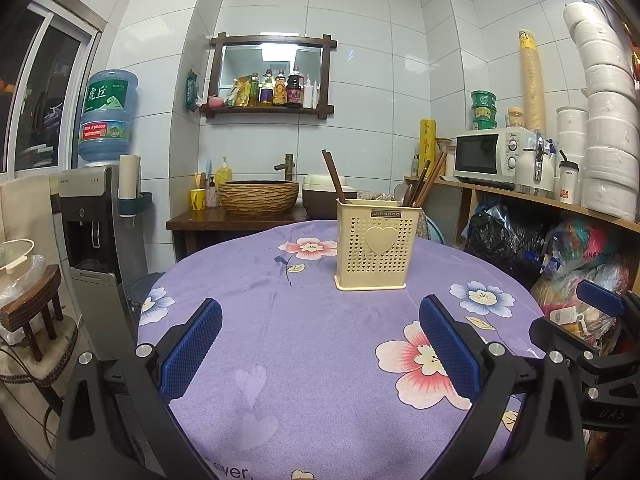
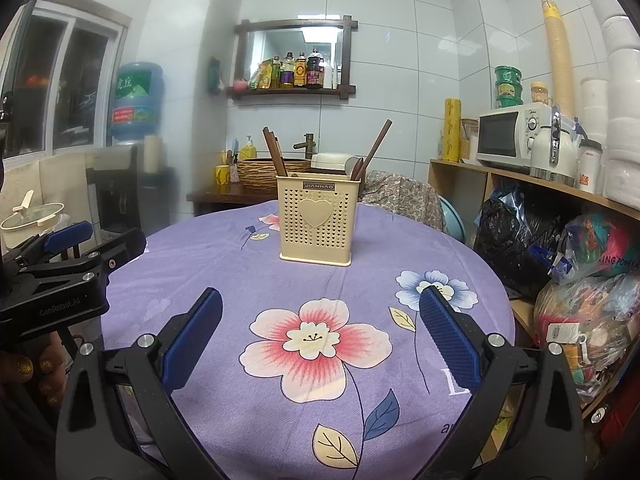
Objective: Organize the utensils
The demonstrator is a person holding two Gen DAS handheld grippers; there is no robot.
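Fingers of left gripper [image 1: 320,344] and right gripper [image 2: 320,340] spread wide, empty; cream perforated holder [image 2: 316,224] upright, brown chopsticks [image 2: 274,154] inside.

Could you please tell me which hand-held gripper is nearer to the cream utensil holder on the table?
Left, though only slightly. The left hand-held gripper sits open just short of the utensil holder, which looms larger in its view. The right hand-held gripper, also open, is farther back from it.

You are looking at a tablecloth [image 2: 248,280] showing purple with pink, white and blue flowers. The utensil holder [image 2: 316,222] is showing cream, dotted with small perforations around a raised heart; brown chopsticks [image 2: 378,146] are standing in it. Both grippers, left gripper [image 1: 320,346] and right gripper [image 2: 320,340], are showing black frames with blue textured pads [image 2: 448,334].
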